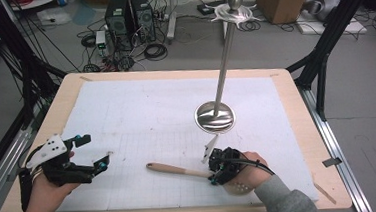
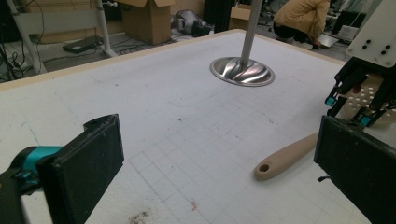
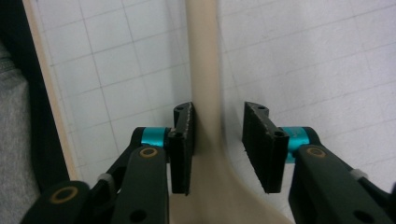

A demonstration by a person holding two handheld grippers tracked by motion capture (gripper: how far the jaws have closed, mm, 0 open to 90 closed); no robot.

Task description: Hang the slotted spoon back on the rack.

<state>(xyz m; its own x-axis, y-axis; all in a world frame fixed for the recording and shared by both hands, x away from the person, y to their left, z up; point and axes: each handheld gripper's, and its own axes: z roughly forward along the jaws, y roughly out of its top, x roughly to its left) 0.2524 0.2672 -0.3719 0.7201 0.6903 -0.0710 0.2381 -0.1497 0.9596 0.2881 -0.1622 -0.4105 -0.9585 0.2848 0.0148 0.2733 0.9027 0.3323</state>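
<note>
A wooden spatula point(image 1: 175, 169) lies on the white gridded mat, its handle pointing left and its perforated head point(image 2: 366, 93) under my right hand. My right gripper point(image 1: 213, 170) points down over the spatula's neck. In the right gripper view the neck point(image 3: 203, 70) runs between the jaws of my right gripper point(image 3: 217, 135): one pad is at its edge, the other stands off with a gap. My left gripper point(image 1: 99, 150) rests at the front left, open wide with nothing between its jaws. From the left gripper view the handle end point(image 2: 285, 156) shows between that gripper's jaws, farther off.
A metal stand with a round base point(image 1: 215, 116) and tall pole point(image 1: 225, 53) rises right of centre, just behind my right hand. The mat point(image 1: 141, 109) covers a wooden table point(image 1: 65, 99). Beyond the table are boxes, computers and cables on the floor, and a crouching person point(image 2: 301, 18).
</note>
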